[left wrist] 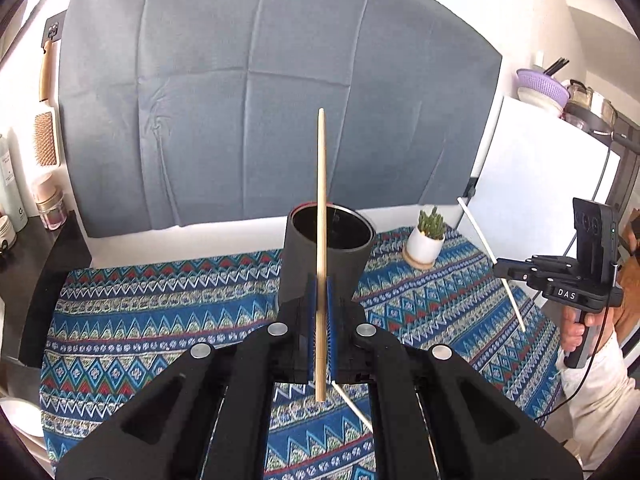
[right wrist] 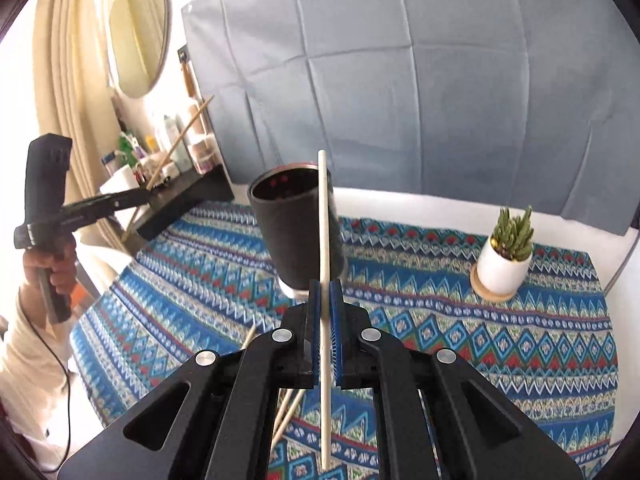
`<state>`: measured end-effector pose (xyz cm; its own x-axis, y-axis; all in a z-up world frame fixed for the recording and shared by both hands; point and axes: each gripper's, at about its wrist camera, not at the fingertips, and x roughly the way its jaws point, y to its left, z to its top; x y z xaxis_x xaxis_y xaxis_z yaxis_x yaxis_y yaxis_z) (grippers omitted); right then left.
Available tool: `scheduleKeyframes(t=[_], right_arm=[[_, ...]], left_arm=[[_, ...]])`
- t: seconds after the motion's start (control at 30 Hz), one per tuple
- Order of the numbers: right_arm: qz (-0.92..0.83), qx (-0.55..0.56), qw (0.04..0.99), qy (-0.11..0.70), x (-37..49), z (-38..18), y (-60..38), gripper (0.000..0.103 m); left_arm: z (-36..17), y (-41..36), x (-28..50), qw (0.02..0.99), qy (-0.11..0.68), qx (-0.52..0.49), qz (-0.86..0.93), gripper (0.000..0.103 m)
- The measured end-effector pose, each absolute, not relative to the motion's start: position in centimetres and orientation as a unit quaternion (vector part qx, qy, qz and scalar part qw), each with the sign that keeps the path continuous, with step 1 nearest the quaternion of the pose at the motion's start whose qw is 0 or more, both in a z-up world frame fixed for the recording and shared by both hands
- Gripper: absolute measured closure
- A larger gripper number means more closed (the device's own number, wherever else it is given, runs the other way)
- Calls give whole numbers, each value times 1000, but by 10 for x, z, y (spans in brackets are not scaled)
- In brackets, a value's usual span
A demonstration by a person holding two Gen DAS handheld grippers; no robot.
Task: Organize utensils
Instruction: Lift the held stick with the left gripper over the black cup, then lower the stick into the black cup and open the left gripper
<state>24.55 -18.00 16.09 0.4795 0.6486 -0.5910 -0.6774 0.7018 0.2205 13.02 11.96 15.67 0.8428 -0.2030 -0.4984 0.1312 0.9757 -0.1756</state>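
Note:
My left gripper (left wrist: pixel 321 284) is shut on a tan wooden chopstick (left wrist: pixel 321 200) that stands nearly upright between its blue pads, in front of a black cup (left wrist: pixel 328 248) on the patterned cloth. My right gripper (right wrist: pixel 325 286) is shut on a white chopstick (right wrist: pixel 324 220), also held upright, just before the same black cup (right wrist: pixel 292 224). From the left wrist view the right gripper (left wrist: pixel 500 270) shows at the right with its white chopstick (left wrist: pixel 478 232) slanting through it. The left gripper (right wrist: pixel 146 196) shows at the left of the right wrist view with its tan chopstick (right wrist: pixel 180 142). More loose chopsticks (right wrist: pixel 286 412) lie on the cloth below my right gripper.
A blue patterned cloth (left wrist: pixel 160 312) covers the table. A small succulent in a white pot (right wrist: pixel 506 260) stands to the right of the cup. A dark shelf (right wrist: pixel 188 200) with bottles is at the left, a white fridge (left wrist: pixel 540 184) at the right. A person's hand (right wrist: pixel 52 264) holds the left gripper's handle.

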Motion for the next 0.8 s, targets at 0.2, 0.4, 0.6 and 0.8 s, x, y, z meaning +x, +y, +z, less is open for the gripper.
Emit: scheduleKeyframes(t=[0.2, 0.4, 0.6, 0.8], right_arm=[[415, 11, 875, 248, 265, 180, -146, 98], [445, 85, 877, 159, 285, 190, -117, 98], [456, 169, 870, 78, 308, 184, -103, 98], [445, 176, 876, 58, 330, 163, -80, 98]], left_arm=[[153, 125, 159, 970, 205, -88, -100, 98], [149, 123, 182, 977, 102, -114, -147, 98], [139, 107, 198, 984, 20, -107, -139, 98], [118, 108, 221, 978, -9, -122, -166, 98]])
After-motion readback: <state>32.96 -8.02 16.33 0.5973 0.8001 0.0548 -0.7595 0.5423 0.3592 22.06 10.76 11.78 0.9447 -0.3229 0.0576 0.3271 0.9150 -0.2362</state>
